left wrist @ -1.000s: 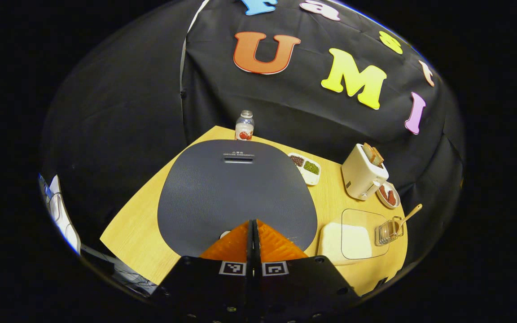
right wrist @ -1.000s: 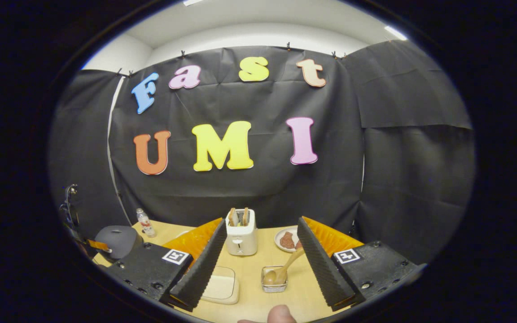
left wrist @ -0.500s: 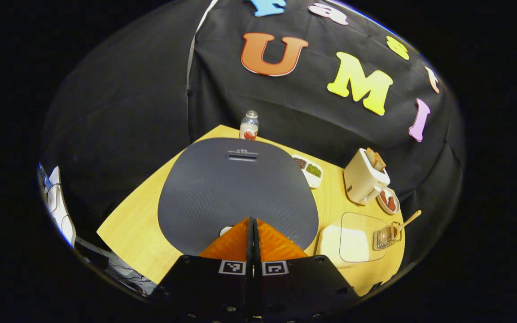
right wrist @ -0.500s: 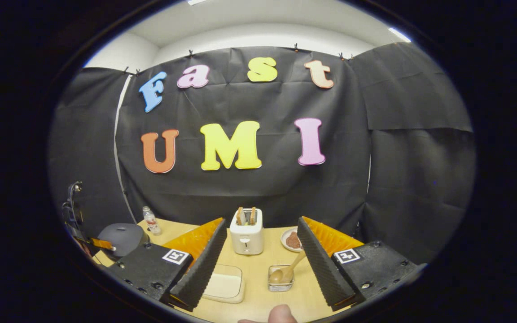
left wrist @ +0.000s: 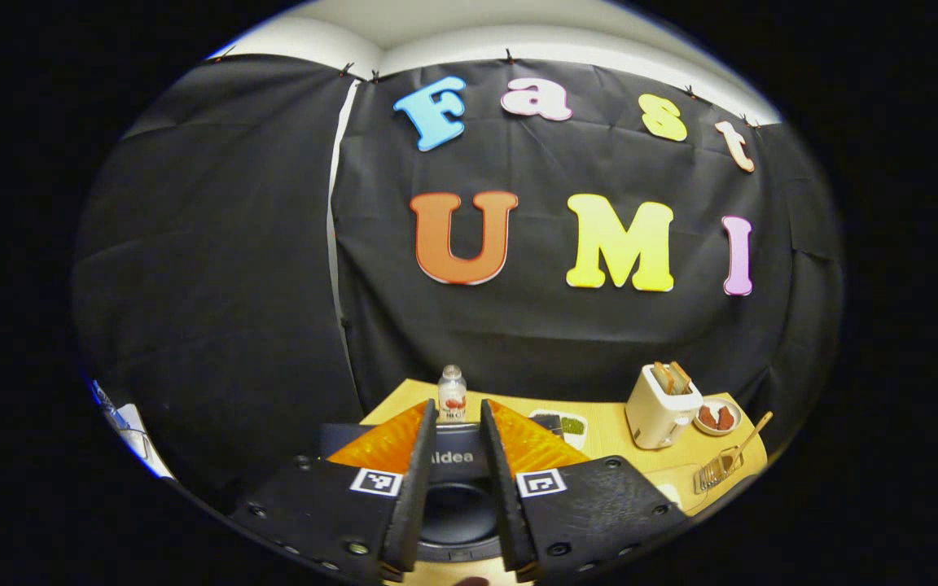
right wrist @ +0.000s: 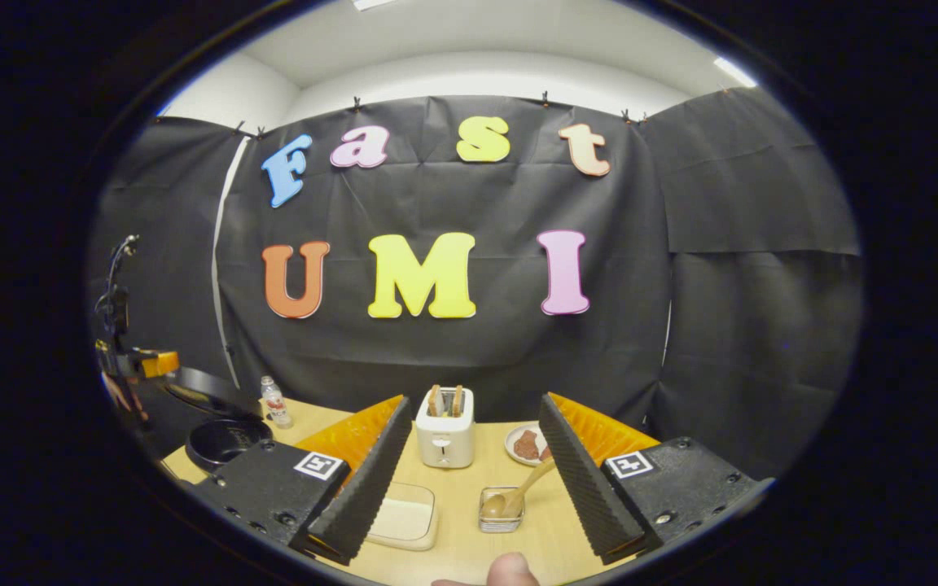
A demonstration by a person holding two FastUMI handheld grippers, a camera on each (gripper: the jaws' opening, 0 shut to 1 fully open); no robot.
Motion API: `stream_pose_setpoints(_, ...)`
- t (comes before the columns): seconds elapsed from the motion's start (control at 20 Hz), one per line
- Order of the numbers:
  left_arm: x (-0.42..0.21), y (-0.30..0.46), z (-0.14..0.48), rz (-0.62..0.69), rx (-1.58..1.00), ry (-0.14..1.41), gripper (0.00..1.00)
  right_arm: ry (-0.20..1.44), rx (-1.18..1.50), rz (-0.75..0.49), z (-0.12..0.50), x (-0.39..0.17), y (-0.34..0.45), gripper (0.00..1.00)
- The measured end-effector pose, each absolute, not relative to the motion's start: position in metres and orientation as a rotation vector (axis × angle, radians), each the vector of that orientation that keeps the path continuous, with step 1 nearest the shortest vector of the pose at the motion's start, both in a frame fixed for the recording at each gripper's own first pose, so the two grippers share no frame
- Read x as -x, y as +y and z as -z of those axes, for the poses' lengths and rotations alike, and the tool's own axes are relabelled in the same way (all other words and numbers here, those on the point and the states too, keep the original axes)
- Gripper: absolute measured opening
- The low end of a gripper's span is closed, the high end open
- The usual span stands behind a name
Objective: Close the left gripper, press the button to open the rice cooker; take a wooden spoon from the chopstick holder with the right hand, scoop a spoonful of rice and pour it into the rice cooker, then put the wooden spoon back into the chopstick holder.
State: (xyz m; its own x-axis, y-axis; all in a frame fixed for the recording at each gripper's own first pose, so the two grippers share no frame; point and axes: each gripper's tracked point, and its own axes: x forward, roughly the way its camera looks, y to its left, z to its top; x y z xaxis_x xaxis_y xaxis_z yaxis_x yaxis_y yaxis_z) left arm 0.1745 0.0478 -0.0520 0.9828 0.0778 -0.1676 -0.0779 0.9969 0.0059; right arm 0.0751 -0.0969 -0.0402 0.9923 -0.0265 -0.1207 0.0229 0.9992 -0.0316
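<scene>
With its fingers parted and nothing between them, the left gripper (left wrist: 454,488) hangs over the open rice cooker (left wrist: 457,509), whose dark pot shows in the gap. Beyond its tips stands a bottle (left wrist: 452,394). The right gripper (right wrist: 469,476) is likewise spread wide and empty; just ahead between its fingers sits the chopstick holder (right wrist: 501,511) with the wooden spoon (right wrist: 518,494), a lidded rice box (right wrist: 404,521) beside it, a toaster (right wrist: 444,427) farther off.
</scene>
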Motion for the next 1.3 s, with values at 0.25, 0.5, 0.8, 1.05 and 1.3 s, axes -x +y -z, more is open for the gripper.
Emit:
stream_pose_setpoints(0.25, -0.152, 0.013, 0.025, -0.016, 0.010, 0.092, 0.84, 0.127, 0.033, 0.026, 0.045, -0.065, -0.098, 1.00)
stream_pose_setpoints(0.5, -0.116, -0.007, 0.021, 0.008, -0.023, 0.064, 0.96, 0.153, 0.016, 0.039, 0.060, -0.054, -0.112, 1.00)
stream_pose_setpoints(0.8, -0.083, -0.044, 0.023, 0.051, -0.009, 0.034, 0.88, 0.212, 0.003, 0.060, 0.092, -0.054, -0.138, 1.00)
stream_pose_setpoints(1.05, -0.079, -0.065, 0.027, 0.068, -0.010, 0.033, 0.96, 0.288, -0.029, 0.020, 0.135, -0.079, -0.150, 1.00)
stream_pose_setpoints(1.3, -0.098, -0.065, 0.035, 0.036, -0.027, 0.050, 0.96, 0.419, -0.120, 0.011, 0.208, -0.130, -0.180, 1.00)
